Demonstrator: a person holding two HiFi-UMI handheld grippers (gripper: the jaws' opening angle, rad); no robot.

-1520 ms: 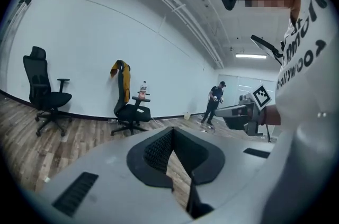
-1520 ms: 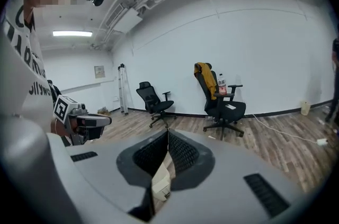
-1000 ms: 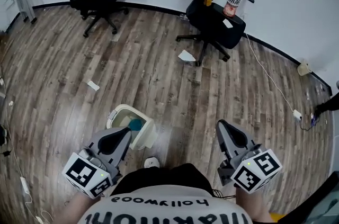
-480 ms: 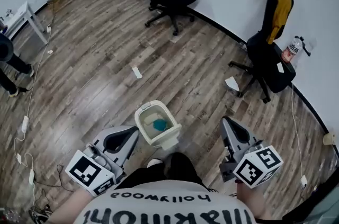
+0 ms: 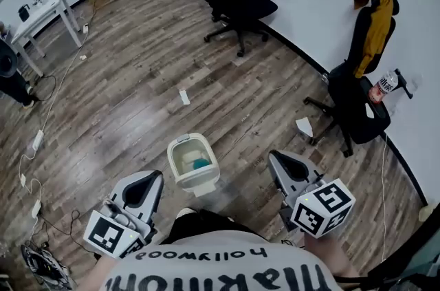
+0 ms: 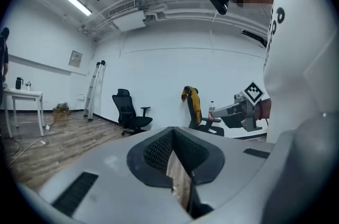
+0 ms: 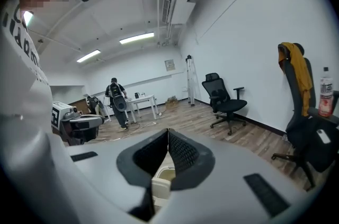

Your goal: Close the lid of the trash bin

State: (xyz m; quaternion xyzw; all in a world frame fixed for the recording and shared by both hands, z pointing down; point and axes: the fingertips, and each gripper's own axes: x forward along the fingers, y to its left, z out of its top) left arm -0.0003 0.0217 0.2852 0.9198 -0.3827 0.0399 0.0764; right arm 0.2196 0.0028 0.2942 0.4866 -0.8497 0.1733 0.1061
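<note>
Jaws together, empty: left gripper [image 5: 150, 179], right gripper [image 5: 278, 160]; head view alone shows whole trash bin [image 5: 193, 162], open.

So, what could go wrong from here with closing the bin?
The small cream plastic trash bin stands open and free on the wood-plank floor; a push may slide or tip it. The left gripper and right gripper are both shut and off the bin, so either could knock its rim.

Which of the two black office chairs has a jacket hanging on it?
The right-hand chair by the wall: a yellow jacket drapes over its backrest. The other chair, farther back, carries nothing.
</note>
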